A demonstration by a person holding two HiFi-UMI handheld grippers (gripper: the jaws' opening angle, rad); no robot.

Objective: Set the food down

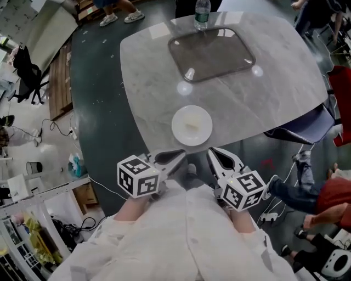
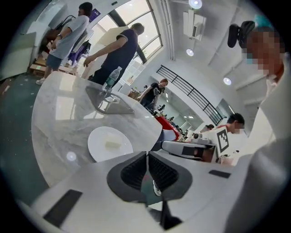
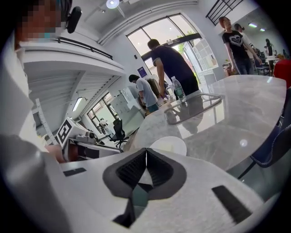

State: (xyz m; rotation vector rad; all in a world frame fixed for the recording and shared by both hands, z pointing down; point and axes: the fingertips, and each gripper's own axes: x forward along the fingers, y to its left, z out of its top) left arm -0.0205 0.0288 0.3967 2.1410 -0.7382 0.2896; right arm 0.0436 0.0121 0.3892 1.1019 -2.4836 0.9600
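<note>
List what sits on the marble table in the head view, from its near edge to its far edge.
First the white plate carrying a pale bit of food → dark tray → water bottle by the tray's far edge.

Head view: steeply down on table (image 1: 274, 82). Gripper views: low, near edge, facing across. All share plate (image 1: 191, 125).

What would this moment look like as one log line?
left gripper: shut, empty | right gripper: shut, empty | food: on plate | both grippers: near table edge
</note>
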